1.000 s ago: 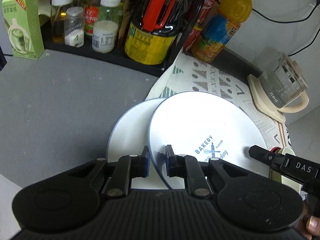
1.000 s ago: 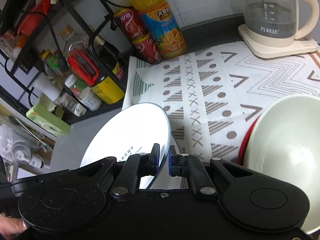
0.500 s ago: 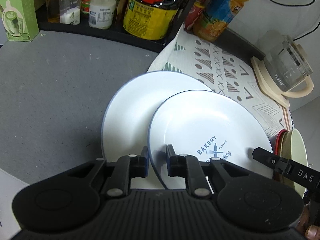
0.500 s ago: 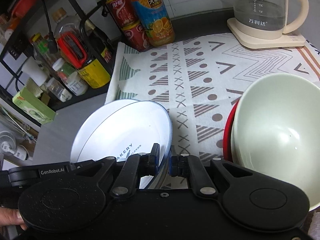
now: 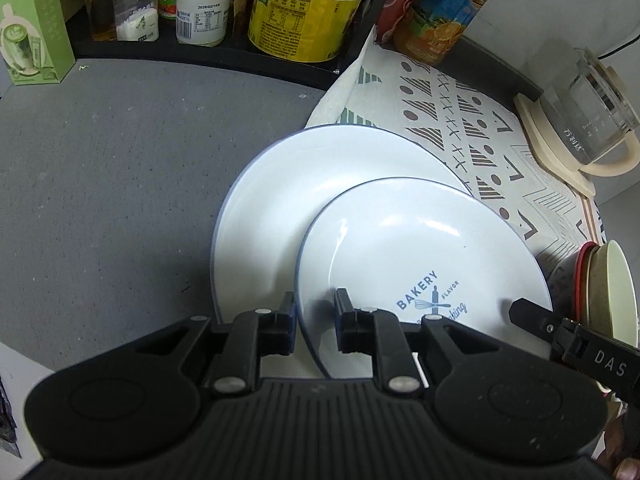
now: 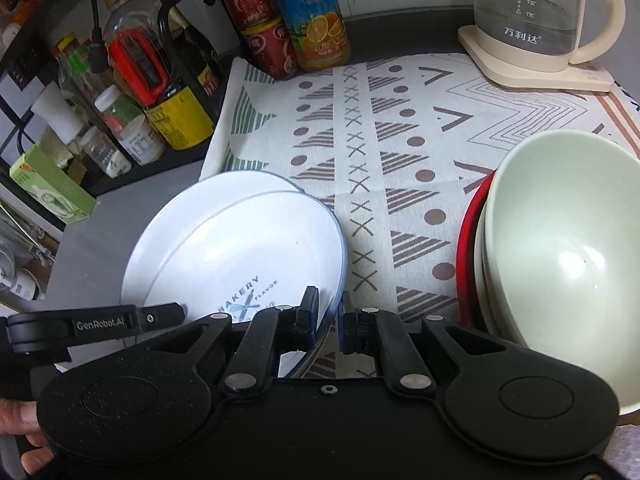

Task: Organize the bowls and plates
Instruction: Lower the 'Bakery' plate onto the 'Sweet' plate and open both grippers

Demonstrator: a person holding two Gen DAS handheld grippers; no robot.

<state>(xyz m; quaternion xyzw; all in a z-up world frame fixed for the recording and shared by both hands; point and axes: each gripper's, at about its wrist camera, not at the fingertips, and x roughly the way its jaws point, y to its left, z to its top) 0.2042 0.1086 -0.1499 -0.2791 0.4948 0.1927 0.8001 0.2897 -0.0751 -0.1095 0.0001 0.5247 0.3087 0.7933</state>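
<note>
small plate (image 5: pixel 420 248): white, thin blue rim, blue "BAKERY" print at 6 o'clock
large plate (image 5: pixel 304 188): white, blue rim
mat (image 6: pixel 400 140): off-white, brown triangles, dots, crosses, zigzags; green triangles at 9 o'clock
bowls (image 6: pixel 560 264): pale green over white over red
counter (image 5: pixel 120 168): speckled grey
kettle (image 6: pixel 532 20): clear glass, cream base and handle
juice bottle (image 6: pixel 316 20): orange, blue label
grippers (image 5: pixel 316 312): black

The small white blue-rimmed plate (image 5: pixel 420 256) overlaps the larger white plate (image 5: pixel 288 200); stacked green-and-red bowls (image 6: pixel 560 264) sit at three o'clock, the glass kettle (image 6: pixel 532 20) at one.
</note>
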